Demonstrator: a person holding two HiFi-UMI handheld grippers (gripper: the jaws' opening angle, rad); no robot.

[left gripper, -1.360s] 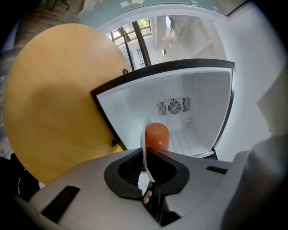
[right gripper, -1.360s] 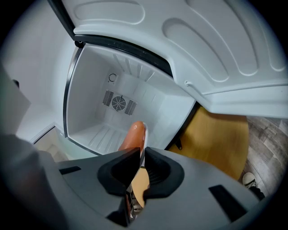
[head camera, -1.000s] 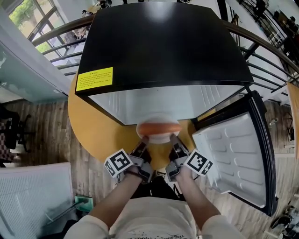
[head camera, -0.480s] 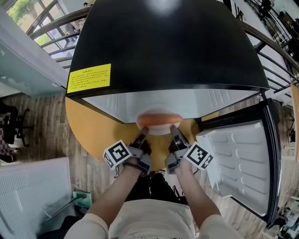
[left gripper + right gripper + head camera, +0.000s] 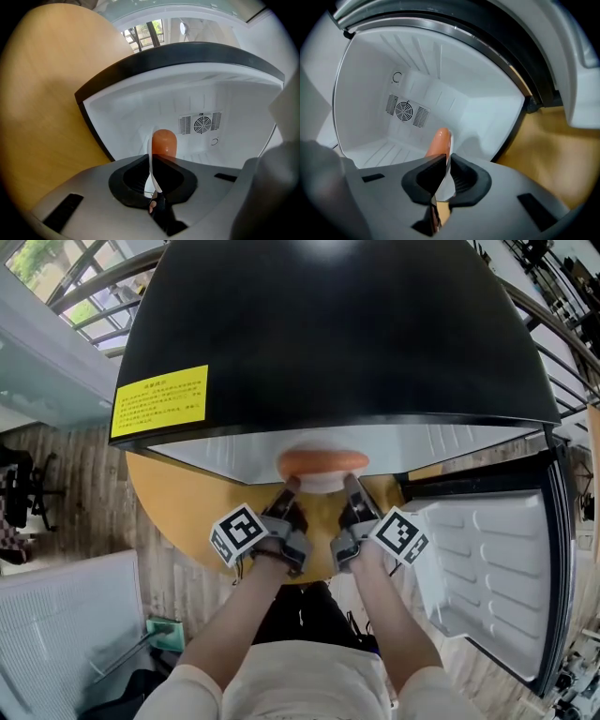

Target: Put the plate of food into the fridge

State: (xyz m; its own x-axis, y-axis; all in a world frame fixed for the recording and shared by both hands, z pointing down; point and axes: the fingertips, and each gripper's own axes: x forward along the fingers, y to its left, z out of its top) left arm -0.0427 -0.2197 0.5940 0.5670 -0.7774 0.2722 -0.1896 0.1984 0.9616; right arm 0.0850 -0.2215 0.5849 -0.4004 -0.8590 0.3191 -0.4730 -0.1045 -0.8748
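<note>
A white plate (image 5: 322, 483) carries an orange sausage (image 5: 322, 462) and hangs at the mouth of the small black fridge (image 5: 328, 324). My left gripper (image 5: 289, 491) is shut on the plate's left rim (image 5: 150, 164). On the right rim (image 5: 447, 176) my right gripper (image 5: 349, 487) is shut too. In both gripper views the sausage (image 5: 164, 143) (image 5: 438, 143) shows past the jaws, with the white fridge interior (image 5: 201, 117) (image 5: 408, 93) and its fan grille behind. The plate's far half is hidden under the fridge top in the head view.
The fridge stands on a round wooden table (image 5: 197, 507). Its door (image 5: 487, 568) hangs open to the right. A yellow label (image 5: 157, 399) is on the fridge top. Railings and a wooden floor surround the table; a white box (image 5: 66, 634) stands at lower left.
Both grippers have carried the plate forward and up, closer under the fridge's front edge. The head camera has moved nearer to the fridge.
</note>
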